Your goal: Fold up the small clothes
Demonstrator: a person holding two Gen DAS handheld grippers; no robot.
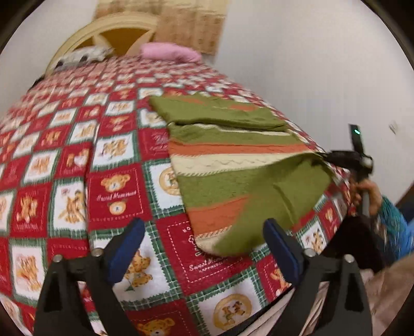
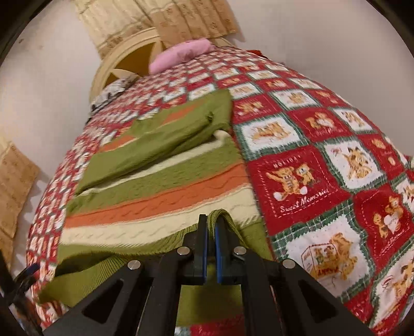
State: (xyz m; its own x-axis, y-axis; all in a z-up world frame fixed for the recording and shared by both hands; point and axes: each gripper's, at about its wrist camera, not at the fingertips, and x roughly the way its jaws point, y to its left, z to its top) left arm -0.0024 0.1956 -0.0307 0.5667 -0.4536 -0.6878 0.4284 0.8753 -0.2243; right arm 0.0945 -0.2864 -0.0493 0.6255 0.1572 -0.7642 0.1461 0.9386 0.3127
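A small knitted sweater [image 1: 233,160] with green, orange and cream stripes lies on the bed, one sleeve folded across its far part. My left gripper [image 1: 204,232] is open and empty, hovering just before the sweater's near corner. My right gripper [image 2: 211,224] is shut on the sweater's green ribbed hem [image 2: 222,215] and lifts that edge over the body [image 2: 160,191]. In the left wrist view the right gripper [image 1: 344,156] shows at the sweater's right edge, held by a hand.
The bed is covered by a red, white and green teddy-bear quilt [image 1: 77,160]. A pink pillow [image 1: 170,51] and a cream headboard [image 1: 108,28] are at the far end. White walls flank the bed. A beige curtain [image 2: 186,18] hangs behind.
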